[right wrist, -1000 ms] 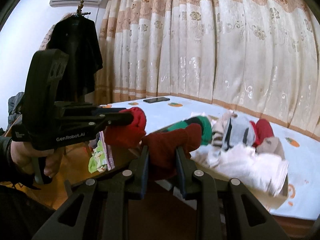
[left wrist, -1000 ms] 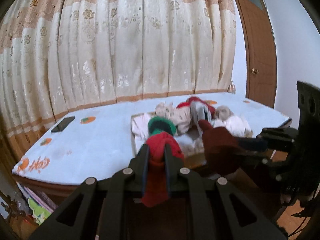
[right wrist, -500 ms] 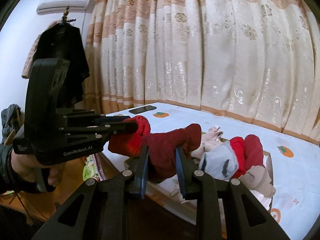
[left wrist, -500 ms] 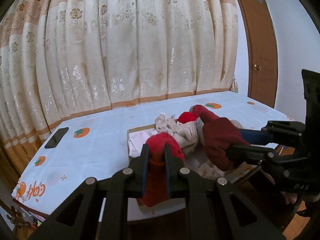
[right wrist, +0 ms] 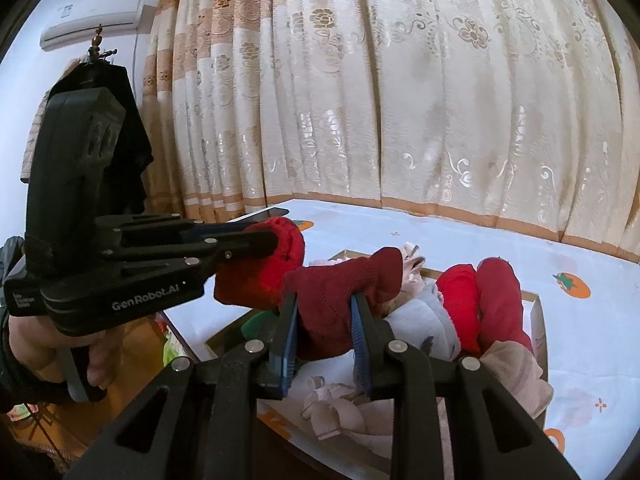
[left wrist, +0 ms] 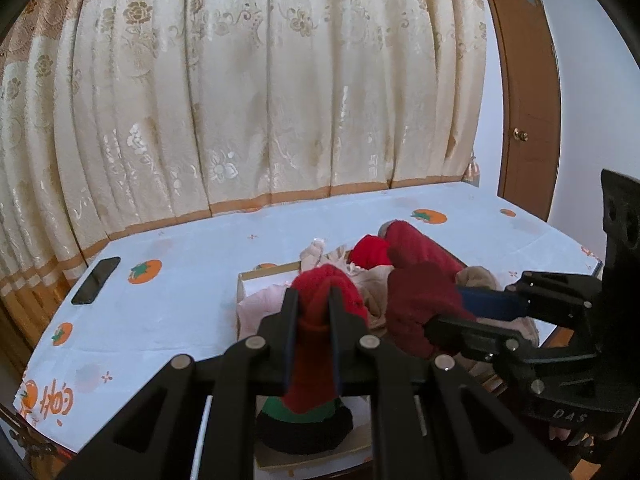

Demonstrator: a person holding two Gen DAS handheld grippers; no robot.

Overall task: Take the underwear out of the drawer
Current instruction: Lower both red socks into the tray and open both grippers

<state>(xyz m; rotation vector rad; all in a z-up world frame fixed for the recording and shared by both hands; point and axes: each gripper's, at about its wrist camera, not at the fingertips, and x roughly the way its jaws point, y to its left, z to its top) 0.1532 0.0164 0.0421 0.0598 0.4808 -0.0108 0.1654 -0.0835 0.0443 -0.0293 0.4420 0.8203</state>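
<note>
The left gripper [left wrist: 312, 312] is clamped on a bright red garment [left wrist: 326, 292] – the right gripper [right wrist: 324, 320] is clamped on a dark red garment [right wrist: 340, 292]. Both are held above the drawer [right wrist: 534, 320] on the bed [left wrist: 168, 300], which holds mixed clothes [right wrist: 424, 320].

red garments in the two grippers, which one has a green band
The bright red garment in the left gripper: a green band shows at its lower end. The dark maroon one in the right gripper shows none.
</note>
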